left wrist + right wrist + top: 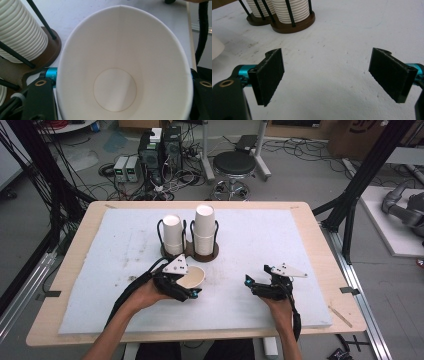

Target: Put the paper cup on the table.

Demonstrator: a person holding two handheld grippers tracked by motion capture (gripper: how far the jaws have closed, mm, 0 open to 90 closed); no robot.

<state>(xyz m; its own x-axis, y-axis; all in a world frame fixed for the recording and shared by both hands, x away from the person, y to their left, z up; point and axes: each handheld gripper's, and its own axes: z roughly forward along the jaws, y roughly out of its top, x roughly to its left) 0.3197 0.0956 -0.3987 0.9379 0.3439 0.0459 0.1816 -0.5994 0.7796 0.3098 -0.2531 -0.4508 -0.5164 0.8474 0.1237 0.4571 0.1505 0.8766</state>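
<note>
i've got the left gripper [186, 291] pinching a paper cup [194, 277] by its sides, just below the centre of the high view, tipped so its mouth faces the camera. to set it down well i'd level it before letting go, so the base lands flat on the white mat [260, 245]. the right gripper [256, 286] waits at lower right, jaws spread with nothing between them. the cup rack [192, 251] sits close above; open room lies to the right.

black stool [235, 166], computer towers [160, 150], floor cables [310, 155]
</note>
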